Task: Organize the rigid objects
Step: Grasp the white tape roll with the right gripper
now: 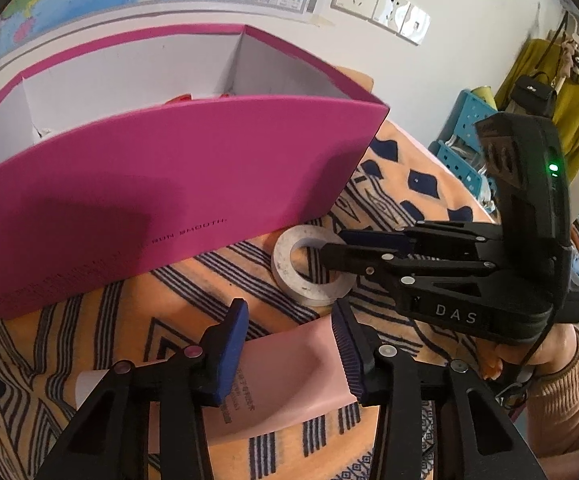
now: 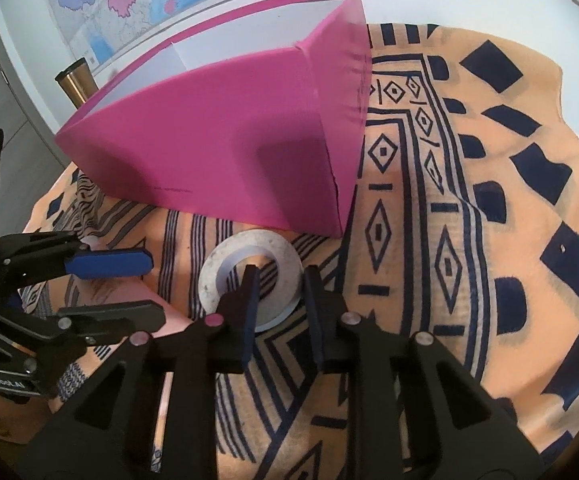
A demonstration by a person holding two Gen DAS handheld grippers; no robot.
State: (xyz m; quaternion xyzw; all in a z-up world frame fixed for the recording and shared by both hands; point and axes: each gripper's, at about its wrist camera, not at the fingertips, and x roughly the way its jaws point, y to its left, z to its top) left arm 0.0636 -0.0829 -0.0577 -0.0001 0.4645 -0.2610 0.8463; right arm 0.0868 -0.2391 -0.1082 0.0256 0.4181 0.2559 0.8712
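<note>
A pink squeeze tube (image 1: 285, 380) lies on the patterned orange cloth (image 1: 89, 340), and my left gripper (image 1: 289, 312) is shut on it, its blue pads pressing both sides. A grey metal ring (image 2: 257, 242) lies flat just in front of the open magenta box (image 2: 209, 140). My right gripper (image 2: 281, 272) is shut on the ring's wall, one finger down in the hole and the other outside the rim. In the left wrist view the right gripper (image 1: 335, 246) reaches in from the right onto the ring (image 1: 281, 264). The left gripper (image 2: 155, 286) and the tube (image 2: 137, 292) show at the left of the right wrist view.
The magenta box (image 1: 169, 168) has white dividers and something red (image 1: 181, 98) inside. A bronze tumbler (image 2: 75, 80) stands behind it by the wall map. Blue crates (image 1: 461, 152), a yellow garment (image 1: 569, 100) and a black handbag (image 1: 533, 92) are off the table's right side.
</note>
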